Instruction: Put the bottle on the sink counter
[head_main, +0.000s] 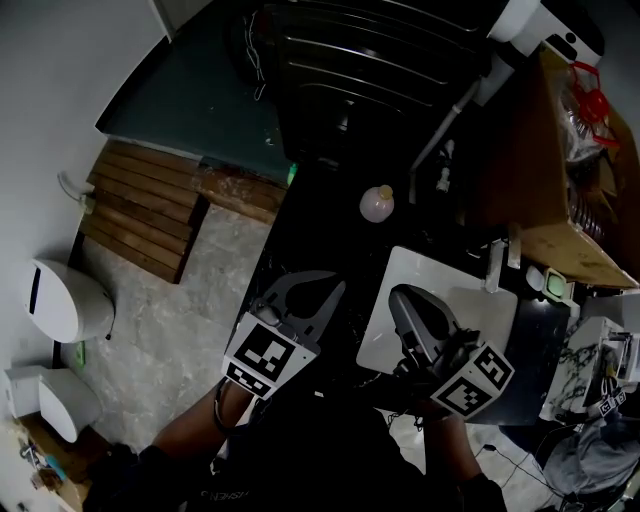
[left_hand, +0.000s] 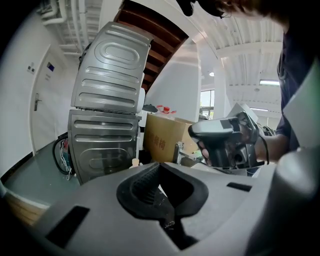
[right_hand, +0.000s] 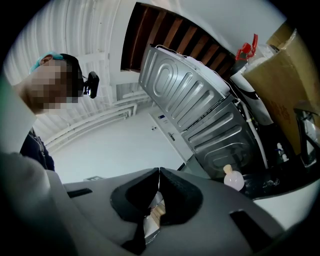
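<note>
Head view first: both claws were low in the frame, pointing away from the person. The left claw (head_main: 318, 287) was shut with nothing in it, over the dark counter (head_main: 315, 215). The right claw (head_main: 405, 295) was shut too and just as empty, over the near left part of the white sink (head_main: 500, 310). The bottle (head_main: 377, 204), a little round pinkish thing with a pale cap, stood upright on the counter just past the far left corner of the sink, well apart from both claws. A faucet (head_main: 494, 266) sat at the far edge of the sink, with a cardboard box (head_main: 560, 170) further right and a big ribbed metal panel (head_main: 370, 60) at the far end. Off to the left on the floor were wooden slats (head_main: 150, 210) and a toilet (head_main: 65, 300). In the left gripper view the left claw (left_hand: 160, 167) had its pads pressed together with nothing between them. The metal panel rose behind it, the box was in the middle distance, and the other claw showed on the right in the person's hand. The right gripper view was the same story: the right claw (right_hand: 158, 172) had its tips meeting and gripped nothing. The bottle (right_hand: 234, 179) was to the right beyond it, at the foot of the metal panel.
</note>
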